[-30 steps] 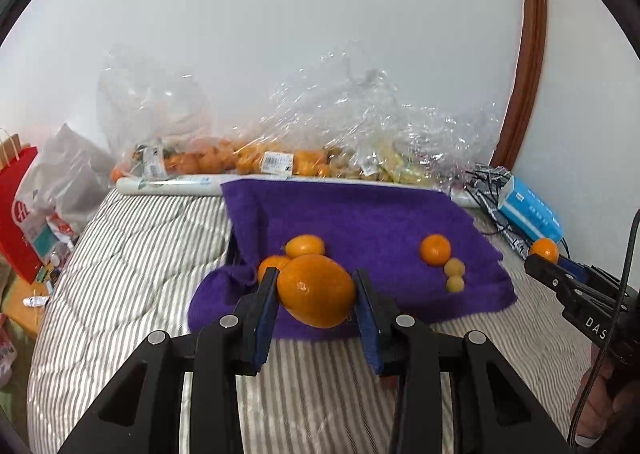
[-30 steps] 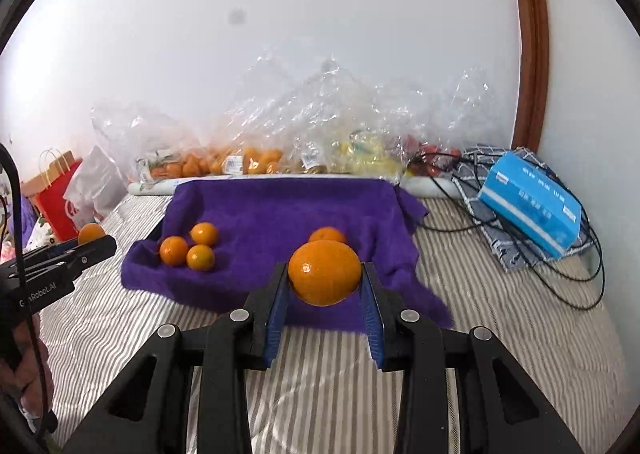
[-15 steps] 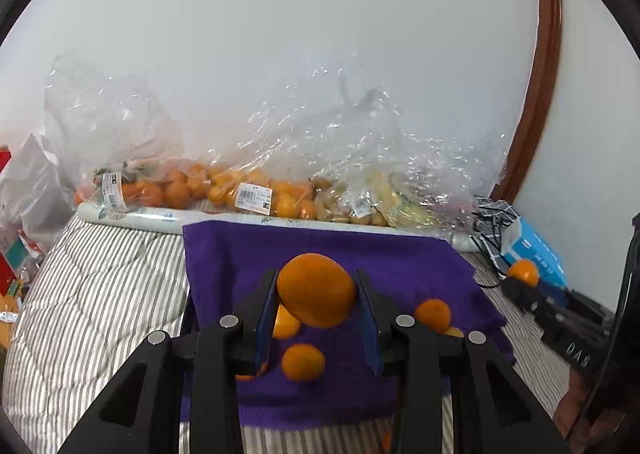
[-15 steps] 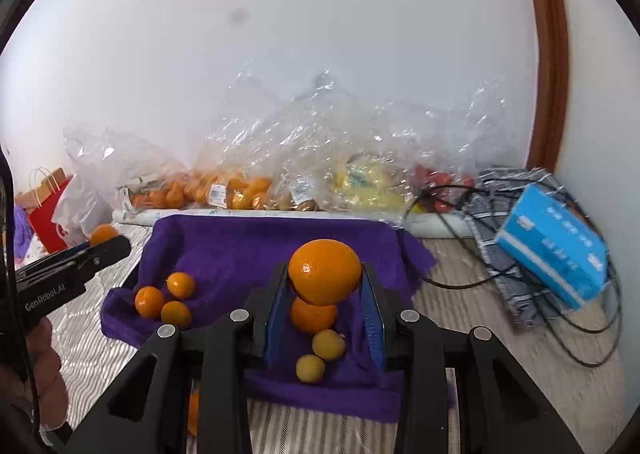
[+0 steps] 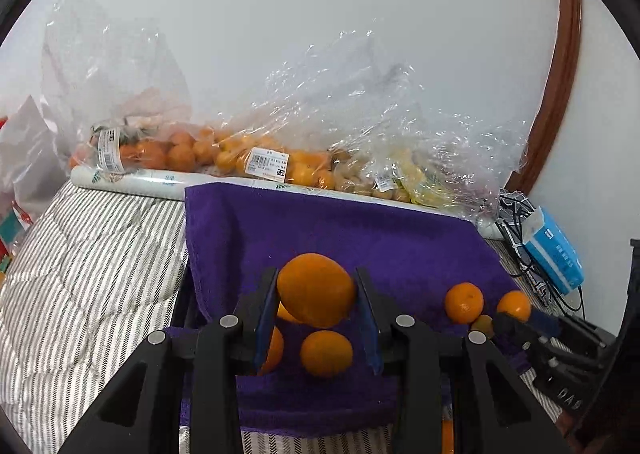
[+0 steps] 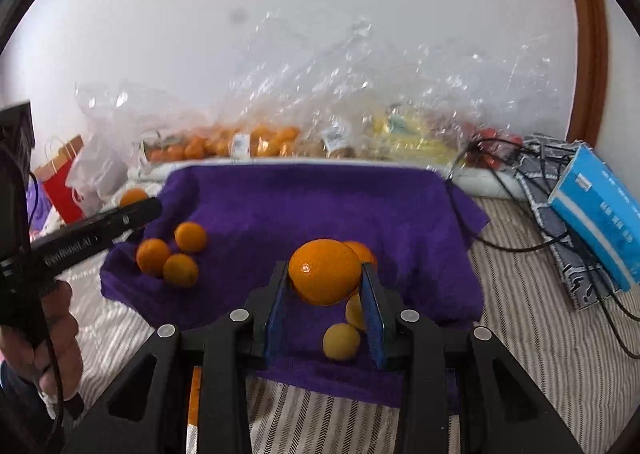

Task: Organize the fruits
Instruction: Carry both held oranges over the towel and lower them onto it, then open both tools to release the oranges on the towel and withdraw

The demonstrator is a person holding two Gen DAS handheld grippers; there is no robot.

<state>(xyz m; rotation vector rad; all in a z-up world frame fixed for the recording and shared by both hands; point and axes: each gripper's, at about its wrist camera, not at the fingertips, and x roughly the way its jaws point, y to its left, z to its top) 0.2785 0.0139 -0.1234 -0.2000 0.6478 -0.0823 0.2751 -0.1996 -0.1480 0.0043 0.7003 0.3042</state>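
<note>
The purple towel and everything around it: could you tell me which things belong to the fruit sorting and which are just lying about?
Job:
- left gripper, orange
- right gripper, orange
- purple towel
- three oranges
- yellow fruits
- bagged fruit

Lying about:
- blue box
- cables
- red bag

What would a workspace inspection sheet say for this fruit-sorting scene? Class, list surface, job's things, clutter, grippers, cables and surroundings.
Surface: grey striped quilt with a purple terry towel spread over it.
Job's things: three small oranges grouped at the towel's left; two small yellow fruits near its front right.
Clutter: crinkled clear plastic bags of fruit along the wall; blue tissue pack; red paper bag.
Grippers: left gripper shut on a large orange; right gripper shut on another large orange.
Cables: black cables tangled at the right.
Surroundings: white wall, brown wooden trim.
</note>
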